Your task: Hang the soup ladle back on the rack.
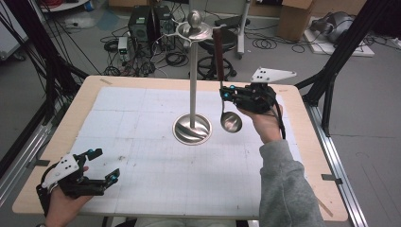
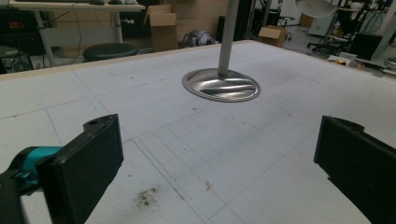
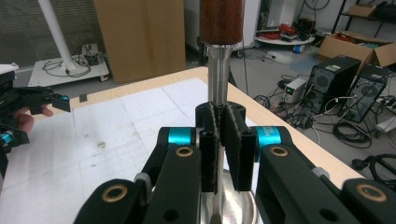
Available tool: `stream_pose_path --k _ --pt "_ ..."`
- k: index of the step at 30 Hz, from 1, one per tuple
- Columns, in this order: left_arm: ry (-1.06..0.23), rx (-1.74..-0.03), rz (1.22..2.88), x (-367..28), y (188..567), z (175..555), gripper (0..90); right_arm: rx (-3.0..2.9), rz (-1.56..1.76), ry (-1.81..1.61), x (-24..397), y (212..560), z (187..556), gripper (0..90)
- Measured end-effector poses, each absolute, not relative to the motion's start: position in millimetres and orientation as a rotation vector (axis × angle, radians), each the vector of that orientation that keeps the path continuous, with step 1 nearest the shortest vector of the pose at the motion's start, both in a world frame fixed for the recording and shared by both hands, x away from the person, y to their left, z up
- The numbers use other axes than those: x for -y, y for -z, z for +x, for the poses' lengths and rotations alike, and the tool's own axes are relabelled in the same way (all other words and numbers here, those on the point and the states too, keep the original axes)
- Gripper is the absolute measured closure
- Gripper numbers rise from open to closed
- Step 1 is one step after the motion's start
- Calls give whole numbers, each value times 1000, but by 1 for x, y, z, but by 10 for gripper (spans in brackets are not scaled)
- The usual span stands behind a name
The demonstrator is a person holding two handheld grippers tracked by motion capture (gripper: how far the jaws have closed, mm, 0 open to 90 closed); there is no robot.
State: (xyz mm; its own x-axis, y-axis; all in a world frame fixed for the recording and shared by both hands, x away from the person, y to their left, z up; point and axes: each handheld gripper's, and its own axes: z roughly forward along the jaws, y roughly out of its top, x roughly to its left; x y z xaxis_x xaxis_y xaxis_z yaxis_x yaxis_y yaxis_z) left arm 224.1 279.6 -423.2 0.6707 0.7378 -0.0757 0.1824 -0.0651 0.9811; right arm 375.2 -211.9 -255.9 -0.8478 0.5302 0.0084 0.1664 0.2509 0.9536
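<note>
White mat: your right gripper [image 1: 226, 92] clamps a steel, wood-handled ladle [image 1: 230, 121] upright beside the stand [image 1: 192, 127]; left gripper [image 1: 105, 166] gapes empty.

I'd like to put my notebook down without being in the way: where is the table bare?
The white mat lies bare between the stand's base and the left gripper, and along the near edge. It is crowded where the right gripper holds the ladle beside the stand.

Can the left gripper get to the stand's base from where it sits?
Probably yes. The left gripper is open, holds nothing, and bare mat lies between it and the stand base. The ladle in the right gripper hangs on the base's far side.
</note>
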Motion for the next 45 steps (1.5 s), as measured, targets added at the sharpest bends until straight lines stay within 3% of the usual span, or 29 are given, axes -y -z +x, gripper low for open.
stream_pose_path --k 38,40,45 --pt "-542 -771 1603 -282 422 221 18 -2212 654 -1586 188 266 388 838" --pt "-543 -775 1599 -283 422 220 18 -2204 655 -1583 188 267 387 826" --pt "-540 -778 1599 -283 422 220 18 -2117 668 -1703 196 266 385 588"
